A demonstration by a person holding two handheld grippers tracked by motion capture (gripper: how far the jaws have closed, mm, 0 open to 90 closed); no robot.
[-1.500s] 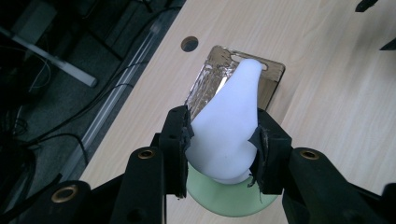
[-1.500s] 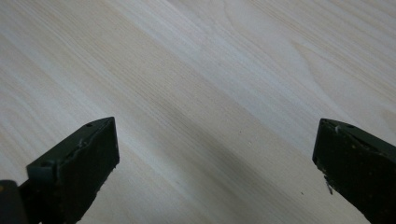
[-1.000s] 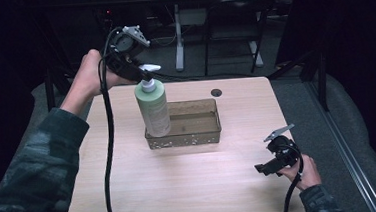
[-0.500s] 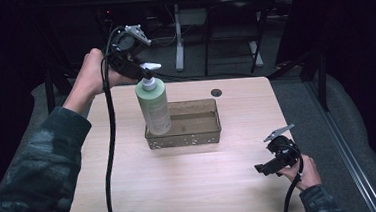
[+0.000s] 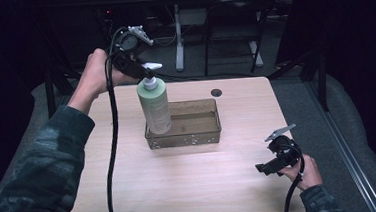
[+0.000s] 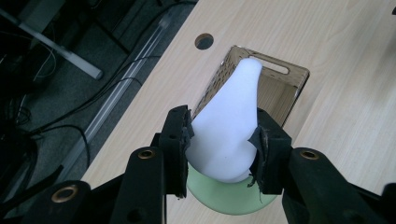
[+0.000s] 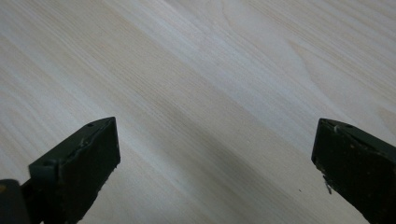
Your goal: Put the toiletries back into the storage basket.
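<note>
Over the tray (image 5: 213, 134), left gripper (image 6: 223, 154) jaws clenched on unlabelled green bottle's (image 5: 155, 106) white pump (image 6: 231, 126); right gripper (image 7: 215, 154) jaws released.

One pump bottle (image 5: 154, 104), one brown basket (image 5: 198, 135), one table (image 5: 191, 186), and two claws.

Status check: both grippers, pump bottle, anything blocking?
Left gripper shut on pump head of green bottle, bottle at basket left end. Right gripper open, over bare table. Nothing blocking.
</note>
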